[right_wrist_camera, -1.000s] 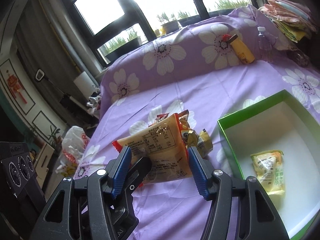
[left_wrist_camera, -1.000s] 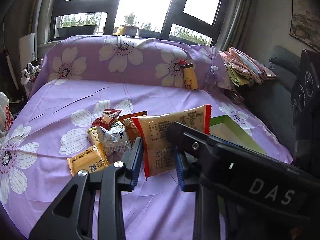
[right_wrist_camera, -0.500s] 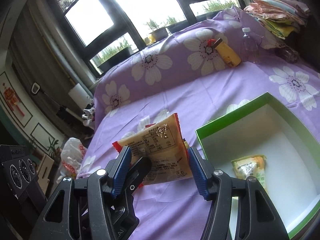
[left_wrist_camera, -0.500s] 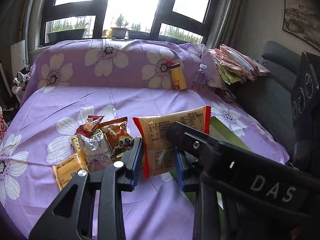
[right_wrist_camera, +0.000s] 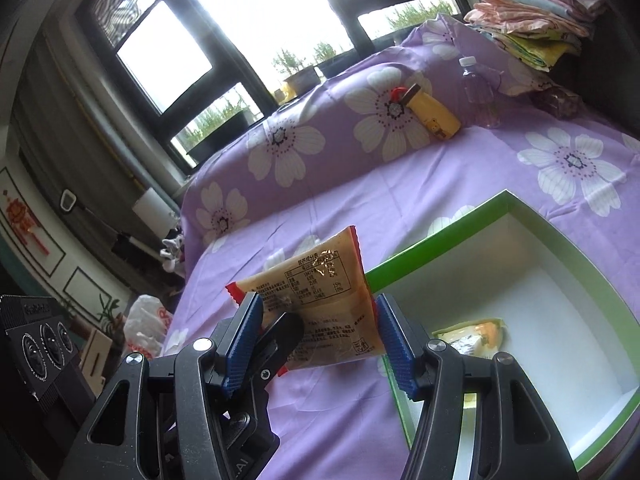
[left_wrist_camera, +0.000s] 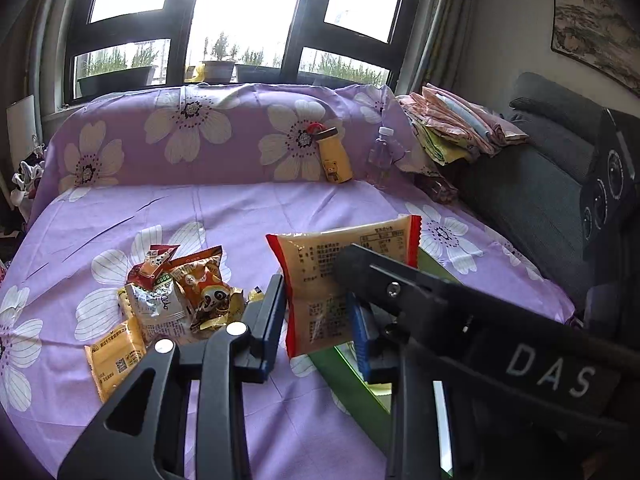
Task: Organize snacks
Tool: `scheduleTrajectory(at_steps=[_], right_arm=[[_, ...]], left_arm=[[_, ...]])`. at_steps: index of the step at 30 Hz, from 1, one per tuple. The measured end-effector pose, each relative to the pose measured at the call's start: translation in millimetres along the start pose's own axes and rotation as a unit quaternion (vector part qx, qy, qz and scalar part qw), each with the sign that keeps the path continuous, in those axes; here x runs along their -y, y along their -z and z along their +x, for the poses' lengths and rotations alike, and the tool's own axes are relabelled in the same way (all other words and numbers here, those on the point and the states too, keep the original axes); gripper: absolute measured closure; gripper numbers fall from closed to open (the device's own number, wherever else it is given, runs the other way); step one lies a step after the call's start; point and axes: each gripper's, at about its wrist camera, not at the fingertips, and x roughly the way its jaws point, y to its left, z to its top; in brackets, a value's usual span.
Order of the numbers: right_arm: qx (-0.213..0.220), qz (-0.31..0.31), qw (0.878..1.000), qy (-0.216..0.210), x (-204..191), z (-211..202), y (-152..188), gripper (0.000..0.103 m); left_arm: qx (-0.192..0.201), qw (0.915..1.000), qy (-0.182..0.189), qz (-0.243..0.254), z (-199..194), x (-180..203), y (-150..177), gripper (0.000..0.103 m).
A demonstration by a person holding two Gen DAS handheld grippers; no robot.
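Hand-held grippers carry a snack packet toward the box on a flowered bed. The tan, red-edged packet point(left_wrist_camera: 344, 276) hangs clear of the purple bedspread point(left_wrist_camera: 240, 208), just at the near-left rim of the green box point(right_wrist_camera: 440, 248), which fills the 4 o'clock part of the right wrist view.

The left gripper point(left_wrist_camera: 316, 324) has its fingers set fairly narrow, one against each side edge of the packet. The right gripper point(right_wrist_camera: 318, 340) stands wider, and the packet spans the gap from pad to pad. Both appear to grip it, though which one bears the weight cannot be told, and one black finger of each crosses the other's view.

The step in hand appears to be the carry-over. One yellow snack point(right_wrist_camera: 472, 336) already lies on the box's white floor, toward 4 o'clock from the packet. A loose pile of snacks point(left_wrist_camera: 176, 296) waits on the bedspread, at 9 o'clock from the packet in the left wrist view.

The next move calls for bringing the packet over the green rim toward 3 o'clock and lowering it onto bare floor beside the yellow snack. Both pairs of fingers would then have to let go so it drops flat rather than catching on the wall.
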Motion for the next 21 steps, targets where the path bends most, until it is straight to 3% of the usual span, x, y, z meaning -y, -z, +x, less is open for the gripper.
scheduleTrajectory(at_steps=[21], right_arm=[[0.015,0.030,0.999,0.031,33.1,-15.1,-12.2,0.042]], left_arm=[[-0.013,0.9990,0.042,0.007,23.1,28.9,-4.6,0.073]])
